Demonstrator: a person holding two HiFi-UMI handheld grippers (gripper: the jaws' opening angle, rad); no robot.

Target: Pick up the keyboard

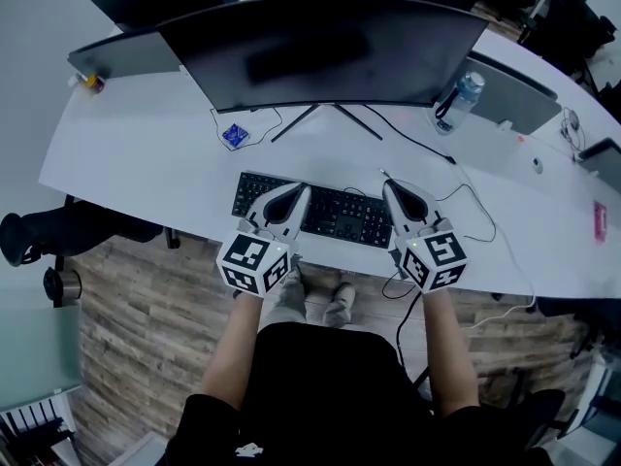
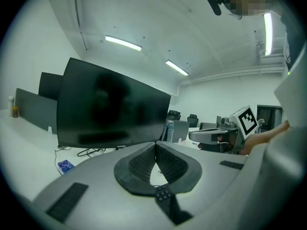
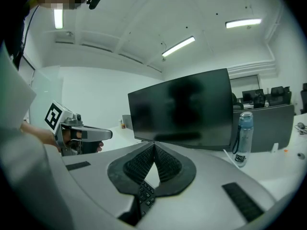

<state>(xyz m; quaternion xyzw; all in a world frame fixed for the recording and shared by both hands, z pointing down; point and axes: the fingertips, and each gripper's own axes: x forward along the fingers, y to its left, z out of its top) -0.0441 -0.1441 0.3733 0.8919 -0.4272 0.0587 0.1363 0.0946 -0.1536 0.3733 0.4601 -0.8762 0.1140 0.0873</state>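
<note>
A black keyboard [image 1: 335, 212] lies flat on the white desk [image 1: 146, 178], in front of the monitor. My left gripper [image 1: 303, 191] is over the keyboard's left half, its jaws shut with nothing between them. My right gripper [image 1: 387, 184] is over the keyboard's right end, also shut and empty. In the left gripper view the tips [image 2: 156, 144] meet, and a few keyboard keys [image 2: 163, 194] show below them. The right gripper view shows the same: closed tips [image 3: 154, 144] with keys [image 3: 143, 195] beneath. Whether either gripper touches the keyboard I cannot tell.
A large dark monitor [image 1: 325, 51] stands behind the keyboard, its stand legs and cables [image 1: 417, 142] spread on the desk. A water bottle [image 1: 458, 100] stands at the right back, a small blue packet [image 1: 234, 136] at the left. The desk's near edge runs just below the grippers.
</note>
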